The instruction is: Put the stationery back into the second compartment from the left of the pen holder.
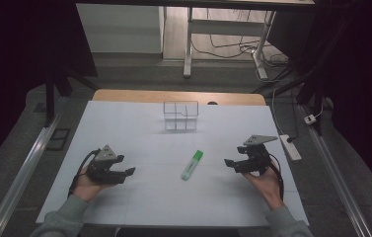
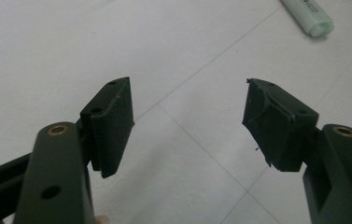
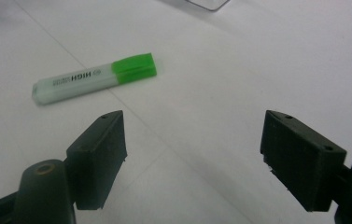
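A green highlighter pen (image 1: 192, 165) lies flat on the white table (image 1: 139, 133), between the two hands. Its green cap (image 3: 134, 65) points away from the person. My left gripper (image 1: 130, 171) is at the left, held just above the table, open with nothing between its jaws; in its own view the gripper (image 2: 188, 122) faces bare table and the pen's pale end (image 2: 310, 17) shows at the top right. My right gripper (image 1: 229, 163) is to the right of the pen, open and empty; in its own view the gripper (image 3: 193, 156) has the pen (image 3: 93, 78) lying ahead to the left.
A clear plastic box (image 1: 180, 116) with compartments stands at the middle back of the table. A white power strip (image 1: 290, 147) lies off the table's right edge. A desk frame and cables are on the floor behind.
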Action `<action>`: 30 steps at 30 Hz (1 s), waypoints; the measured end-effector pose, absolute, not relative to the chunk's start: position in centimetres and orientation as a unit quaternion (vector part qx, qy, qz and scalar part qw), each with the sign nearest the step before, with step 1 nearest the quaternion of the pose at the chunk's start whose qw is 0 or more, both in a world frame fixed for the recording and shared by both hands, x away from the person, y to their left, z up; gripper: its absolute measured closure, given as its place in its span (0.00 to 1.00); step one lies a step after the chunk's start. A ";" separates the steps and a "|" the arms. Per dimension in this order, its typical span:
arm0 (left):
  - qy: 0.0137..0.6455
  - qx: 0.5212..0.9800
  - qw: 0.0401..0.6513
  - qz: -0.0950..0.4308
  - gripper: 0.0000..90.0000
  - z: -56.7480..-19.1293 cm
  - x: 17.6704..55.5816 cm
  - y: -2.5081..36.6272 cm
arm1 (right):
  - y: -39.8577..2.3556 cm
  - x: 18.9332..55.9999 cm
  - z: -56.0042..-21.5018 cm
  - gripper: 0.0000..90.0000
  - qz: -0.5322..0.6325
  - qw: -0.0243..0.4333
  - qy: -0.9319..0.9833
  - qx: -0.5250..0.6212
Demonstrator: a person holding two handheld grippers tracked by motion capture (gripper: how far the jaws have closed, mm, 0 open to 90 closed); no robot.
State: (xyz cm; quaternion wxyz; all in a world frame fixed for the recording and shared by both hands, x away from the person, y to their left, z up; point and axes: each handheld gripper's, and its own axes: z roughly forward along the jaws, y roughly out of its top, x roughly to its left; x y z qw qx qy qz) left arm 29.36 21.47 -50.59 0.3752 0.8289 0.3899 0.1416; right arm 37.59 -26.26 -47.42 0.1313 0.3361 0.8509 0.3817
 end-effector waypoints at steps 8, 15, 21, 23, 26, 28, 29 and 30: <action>0.385 0.834 0.371 0.138 0.36 -50.7 29.5 21.2 | -24.8 38.9 -47.3 0.26 0.371 0.126 0.856 0.338; 0.386 0.835 0.370 0.134 0.36 -50.9 29.7 21.3 | -22.9 40.5 -46.9 0.30 0.361 0.120 0.863 0.334; 0.385 0.834 0.370 0.135 0.36 -50.9 29.7 21.3 | -21.6 41.9 -47.1 0.36 0.357 0.118 0.863 0.338; 0.386 0.835 0.369 0.136 0.36 -50.9 29.7 21.4 | -21.2 42.3 -47.2 0.41 0.351 0.116 0.865 0.339; 0.386 0.834 0.371 0.136 0.36 -50.9 29.7 21.4 | -20.7 42.6 -47.6 0.53 0.350 0.109 0.867 0.338; 0.386 0.834 0.370 0.137 0.36 -50.9 29.7 21.4 | -20.4 42.8 -48.0 0.63 0.353 0.105 0.866 0.338; 0.386 0.834 0.369 0.137 0.36 -50.9 29.7 21.4 | -20.2 42.9 -48.1 0.67 0.345 0.103 0.871 0.335; 0.385 0.835 0.368 0.137 0.36 -50.9 29.7 21.4 | -20.0 42.9 -48.2 0.72 0.340 0.108 0.875 0.329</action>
